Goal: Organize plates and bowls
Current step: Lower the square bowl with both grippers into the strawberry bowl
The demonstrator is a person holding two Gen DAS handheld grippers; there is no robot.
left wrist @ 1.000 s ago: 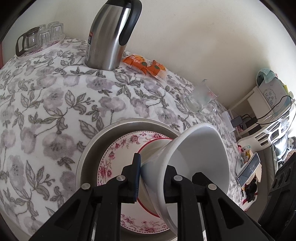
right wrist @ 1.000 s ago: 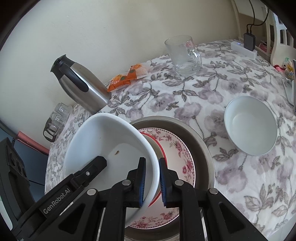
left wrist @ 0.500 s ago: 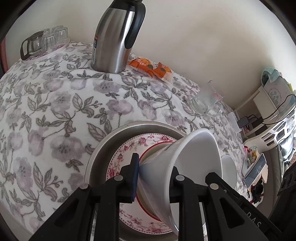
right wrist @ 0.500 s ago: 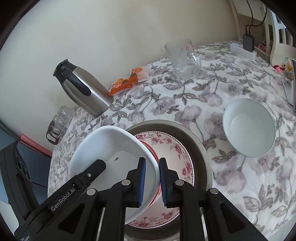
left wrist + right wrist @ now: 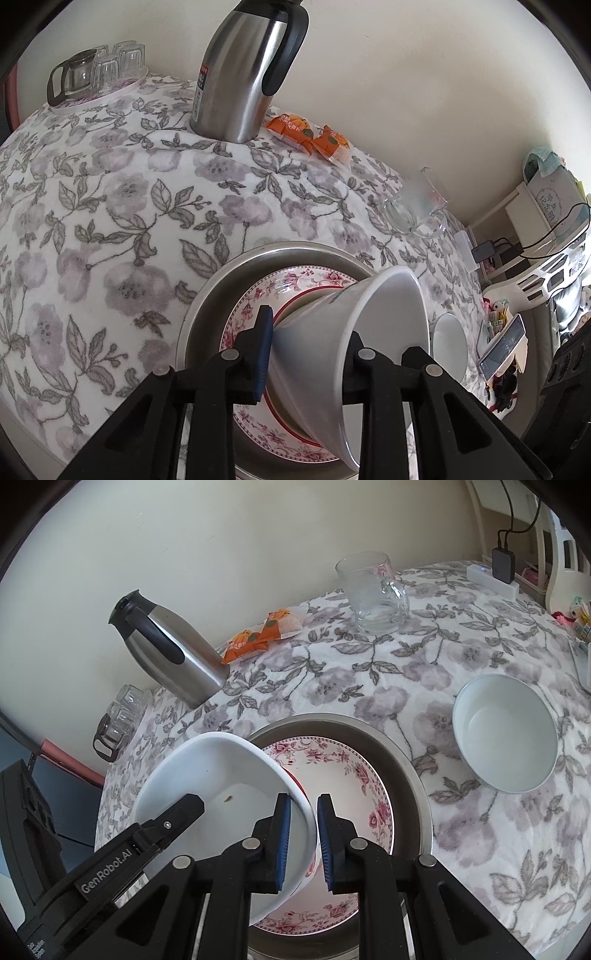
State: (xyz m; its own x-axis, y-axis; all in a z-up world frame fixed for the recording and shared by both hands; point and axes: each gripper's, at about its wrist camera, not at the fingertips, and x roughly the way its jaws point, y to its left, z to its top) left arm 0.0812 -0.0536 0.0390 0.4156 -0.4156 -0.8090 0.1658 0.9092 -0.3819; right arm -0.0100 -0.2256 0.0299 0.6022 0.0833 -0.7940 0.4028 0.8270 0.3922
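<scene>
Floral tablecloth [image 5: 369, 672] now showing wider: I'm lifting the white bowl [image 5: 221, 786] off the plate stack [image 5: 343, 775], both grippers [image 5: 306, 354] [image 5: 303, 830] clamping its rim, toward 9 o'clock.

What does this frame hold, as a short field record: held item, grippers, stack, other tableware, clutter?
held item: white bowl, tilted over the stack
left gripper: clamped on its rim
right gripper: clamped on the opposite rim
stack: floral plate inside metal basin; a red-rimmed dish shows under the bowl
other tableware: second white bowl alone on the tablecloth
clutter: steel thermos, glass mug, orange snack packets
</scene>
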